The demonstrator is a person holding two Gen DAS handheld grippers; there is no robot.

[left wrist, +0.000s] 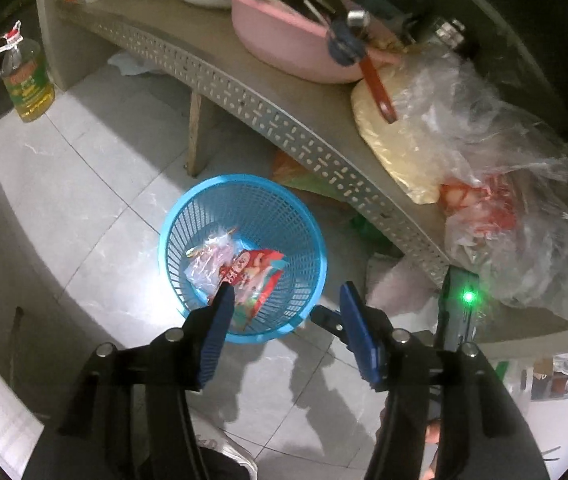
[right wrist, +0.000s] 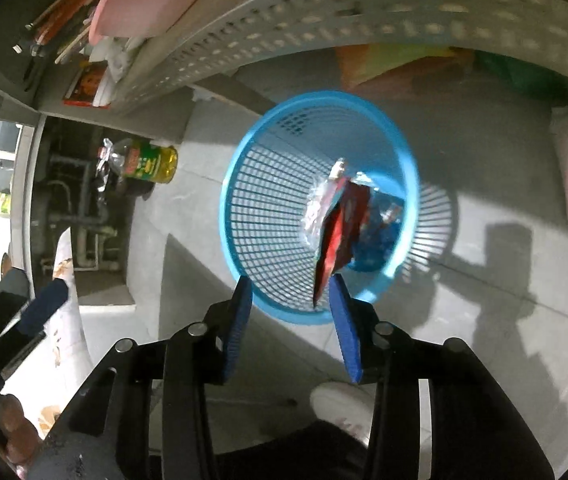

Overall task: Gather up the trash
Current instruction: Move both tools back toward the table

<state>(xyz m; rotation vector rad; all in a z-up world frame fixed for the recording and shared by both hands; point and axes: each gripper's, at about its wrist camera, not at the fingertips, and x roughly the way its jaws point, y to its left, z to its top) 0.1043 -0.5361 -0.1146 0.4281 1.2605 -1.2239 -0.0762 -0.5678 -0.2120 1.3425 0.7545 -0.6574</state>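
Right tool parted, blurred red wrapper over blue basket

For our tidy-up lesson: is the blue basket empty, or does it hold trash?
It holds trash. The blue basket stands upright on the floor with a red wrapper and crumpled clear plastic inside.

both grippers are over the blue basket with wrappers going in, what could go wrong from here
The red wrapper stands on edge by the blue basket rim, close to the right gripper; it might catch a finger or tip out. The basket looks light, and the open left gripper near its rim could nudge it over.
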